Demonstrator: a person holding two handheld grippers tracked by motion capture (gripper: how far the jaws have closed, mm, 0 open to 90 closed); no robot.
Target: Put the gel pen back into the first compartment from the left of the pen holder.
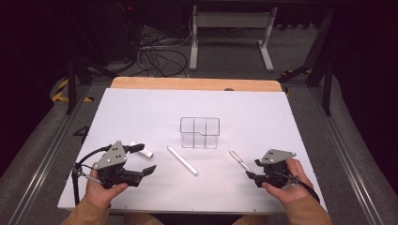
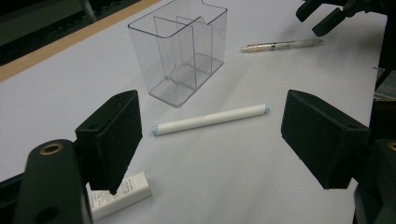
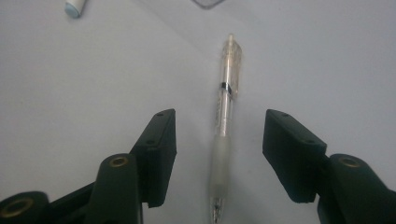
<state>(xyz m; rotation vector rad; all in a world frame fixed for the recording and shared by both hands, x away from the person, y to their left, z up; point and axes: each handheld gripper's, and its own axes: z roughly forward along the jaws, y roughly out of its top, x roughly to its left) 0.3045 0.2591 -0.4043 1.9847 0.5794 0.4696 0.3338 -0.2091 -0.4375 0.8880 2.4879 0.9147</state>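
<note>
At the left of the table (image 1: 141,108), the left gripper (image 1: 145,159) is held low in a hand (image 1: 101,190), its jaws spread wide with nothing between them. A small white eraser (image 1: 143,151) with printed text is seen lying on the table just beside its far jaw; in the left gripper view the eraser (image 2: 121,193) sits under the left jaw, and contact cannot be told. Further right, a white marker (image 1: 183,161) with pale blue ends lies flat and slanted. Behind it, near the middle of the table, a clear plastic organizer (image 1: 200,132) with inner dividers stands upright, empty. To its right, a clear pen (image 1: 240,160) lies on the table. The right gripper (image 1: 252,168) is held at the pen's near end; in the right gripper view the pen (image 3: 225,116) is seen lying between the partly open jaws, with a gap on each side, so it is not gripped.
</note>
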